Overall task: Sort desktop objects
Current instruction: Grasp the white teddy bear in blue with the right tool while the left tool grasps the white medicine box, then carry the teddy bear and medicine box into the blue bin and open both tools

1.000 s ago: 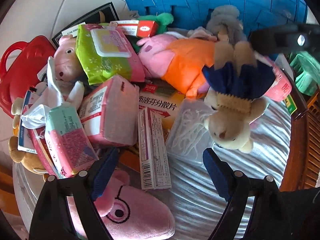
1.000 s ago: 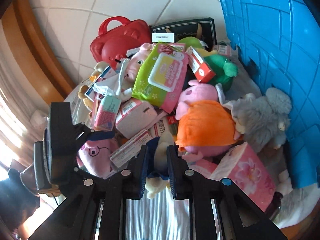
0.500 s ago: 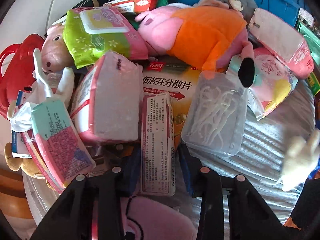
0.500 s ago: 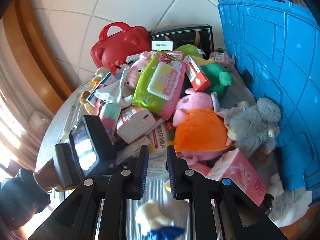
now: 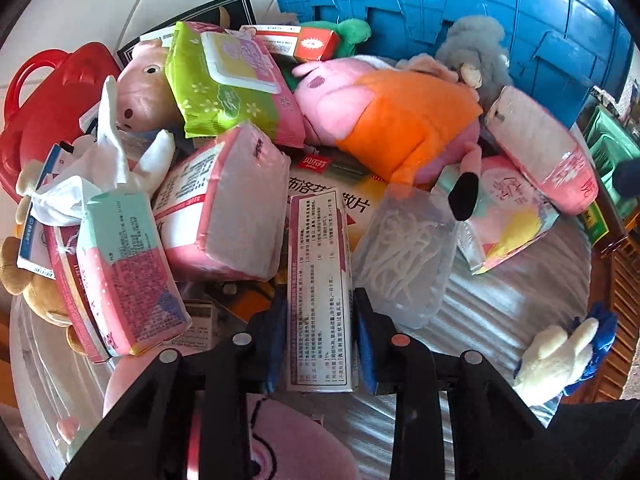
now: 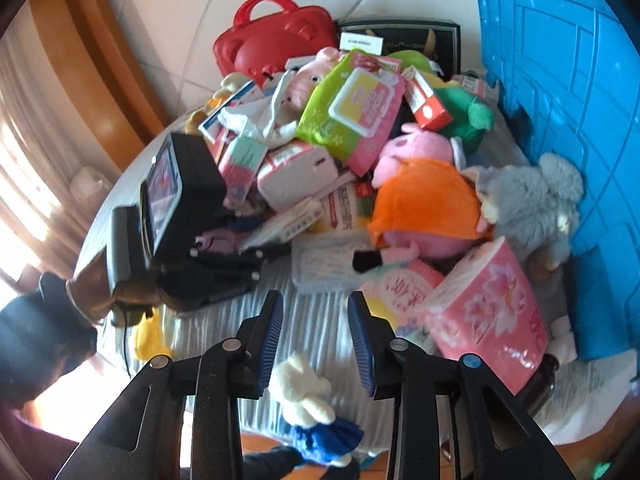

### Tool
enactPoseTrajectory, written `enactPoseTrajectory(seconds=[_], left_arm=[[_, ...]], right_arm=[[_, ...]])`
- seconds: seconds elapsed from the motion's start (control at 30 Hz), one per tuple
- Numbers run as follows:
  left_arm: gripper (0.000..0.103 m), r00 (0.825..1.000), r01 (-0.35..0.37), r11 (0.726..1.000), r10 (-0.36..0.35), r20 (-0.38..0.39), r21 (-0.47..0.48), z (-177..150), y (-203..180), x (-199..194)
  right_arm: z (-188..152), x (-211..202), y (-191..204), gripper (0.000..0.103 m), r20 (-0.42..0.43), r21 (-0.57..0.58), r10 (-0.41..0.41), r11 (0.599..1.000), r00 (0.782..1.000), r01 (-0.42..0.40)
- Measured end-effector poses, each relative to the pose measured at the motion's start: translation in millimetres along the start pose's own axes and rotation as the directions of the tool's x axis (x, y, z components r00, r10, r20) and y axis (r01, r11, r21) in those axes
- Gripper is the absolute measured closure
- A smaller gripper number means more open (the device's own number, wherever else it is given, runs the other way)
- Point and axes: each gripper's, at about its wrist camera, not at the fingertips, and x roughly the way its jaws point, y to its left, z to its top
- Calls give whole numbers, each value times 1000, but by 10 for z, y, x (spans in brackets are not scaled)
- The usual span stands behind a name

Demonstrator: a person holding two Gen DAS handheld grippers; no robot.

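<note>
jaws of the left gripper (image 5: 318,344) are closing on a long white medicine box (image 5: 320,292) with red edges and printed text, its blue pads pressed against both long sides of the box at the near edge of the pile. beside the box to the right lies a clear plastic case of white floss picks (image 5: 404,256), and to the left a pink-and-white tissue pack (image 5: 224,208); under them sits a larger yellow medicine carton (image 5: 320,192). farther out are a pink pig plush in an orange dress (image 5: 392,120), a green wet-wipes pack (image 5: 228,80), a grey plush (image 5: 476,52) and a red toy case (image 5: 44,96), with a blue crate (image 5: 480,8) standing behind. the right gripper (image 6: 316,344) is opening, its jaws apart with nothing pressed between them; a small cream bear plush in a blue dress (image 6: 310,412) lies just below them on the silver-striped tablecloth (image 6: 316,320), at the table's near edge, apart from the pile. in the right wrist view the left gripper's black body (image 6: 180,216) reaches into the pile from the left.
</note>
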Motion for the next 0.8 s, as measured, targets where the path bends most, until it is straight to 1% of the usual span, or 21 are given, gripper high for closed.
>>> enactPoseTrajectory(seconds=[0.03,0.07,0.1,0.17,0.2,0.23,0.27,0.3,0.33,0.37,0.4,0.43,0.47,0.5,0.57,0.63,0.73,0.8], left_arm=[[73,1000,5,1000,-5,10,-7,-3,16,-25],[73,1000,11,1000,-10,15,-15,0,34,-37],[73,1000,17,1000,-17,17,-21,5,65,-50],[73,1000,15,1000,-15,18,-19,-2,60,-48],[73,1000,15,1000,-15,16,-16,-53,11,-67],[73,1000,13,1000,-13,16,-13,-56,13,-68],[73,1000,14,1000,-14,17,-12,-65,16,-84],[73,1000,17,1000,-16,20,-14,-60,8,-95],[73,999,20,1000,-20,26,-17,-72,7,-147],[73,999,18,1000,-18,31,-17,-7,14,-119],[73,999,12,1000,-12,33,-16,-9,23,-135],[73,999,7,1000,-7,35,-17,-4,36,-148],[73,999,7,1000,-6,41,-22,-1,50,-175],[73,999,8,1000,-6,51,-27,-8,68,-217],[73,997,-1,999,4,72,-38,-19,110,-313],[73,995,-8,999,14,103,-51,-3,161,-439],[74,986,-18,998,29,163,-66,83,247,-666],[74,976,-28,997,42,214,-67,182,281,-854]], right_arm=[[-91,31,28,55,-22,-16,10,1000,1000,-11],[-186,79,64,39,-54,-39,24,999,998,-26],[-285,136,106,33,-86,-67,37,997,996,-43],[-460,285,190,33,-151,-120,43,991,988,-62],[-531,382,216,34,-181,-148,24,988,983,-51],[-581,485,236,35,-201,-179,-17,984,979,-19],[-616,579,245,37,-213,-206,-53,979,976,8],[-637,661,238,46,-222,-215,-77,976,972,28],[-652,754,222,52,-239,-214,-100,976,966,48],[-679,852,210,63,-263,-215,-118,975,957,61],[-696,918,206,63,-272,-214,-130,974,954,71],[-685,930,211,64,-264,-207,-132,975,956,78],[-655,910,225,67,-255,-201,-140,975,957,89],[-604,850,242,71,-227,-194,-145,976,963,101],[-440,656,244,71,-150,-142,-139,983,979,118],[-249,411,281,71,-61,-113,-140,985,988,133],[35,41,398,71,70,-119,-158,979,985,166],[229,-197,462,71,155,-112,-172,975,973,191]])
